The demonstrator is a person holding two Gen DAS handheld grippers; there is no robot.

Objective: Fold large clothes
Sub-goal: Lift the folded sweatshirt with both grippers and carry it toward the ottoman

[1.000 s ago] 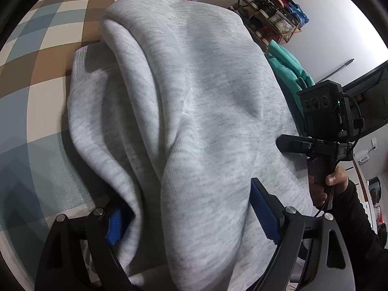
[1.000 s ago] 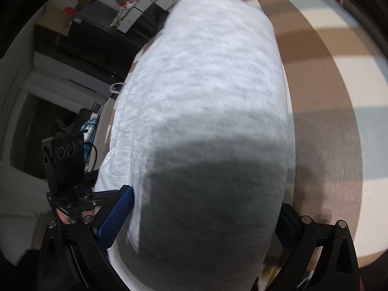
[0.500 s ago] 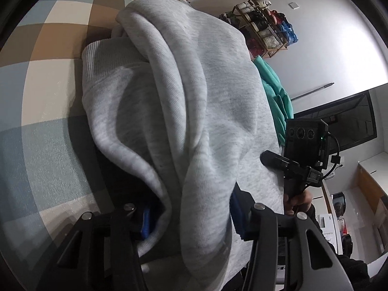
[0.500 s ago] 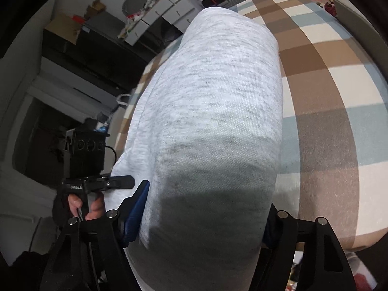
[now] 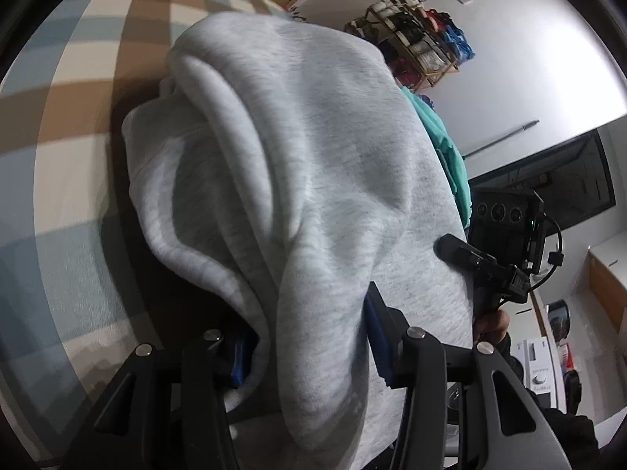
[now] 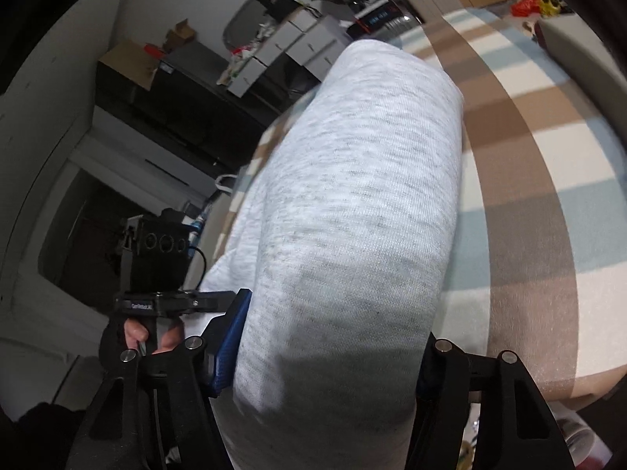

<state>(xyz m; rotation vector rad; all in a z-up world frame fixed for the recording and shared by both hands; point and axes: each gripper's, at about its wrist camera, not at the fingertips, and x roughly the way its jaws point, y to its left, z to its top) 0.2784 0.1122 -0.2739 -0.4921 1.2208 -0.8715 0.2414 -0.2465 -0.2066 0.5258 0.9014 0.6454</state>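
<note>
we note both the left gripper (image 5: 309,337) and right gripper (image 6: 329,348) clenched on the near edge of the pale grey fleece sweatshirt (image 5: 313,180), its bulk extending far across the checked bed cover (image 6: 529,180).

Bed (image 5: 70,125) w/ checked cover, brown, blue & cream squares. Grey sweatshirt (image 5: 313,180) bunched on it, front end lifted off the cover.

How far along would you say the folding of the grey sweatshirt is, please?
Done: the grey sweatshirt is already bundled into thick layers. In hand: the left gripper and right gripper, jaws just closing, clamp its near edge above the checked cloth. Left: lay it flat.
</note>
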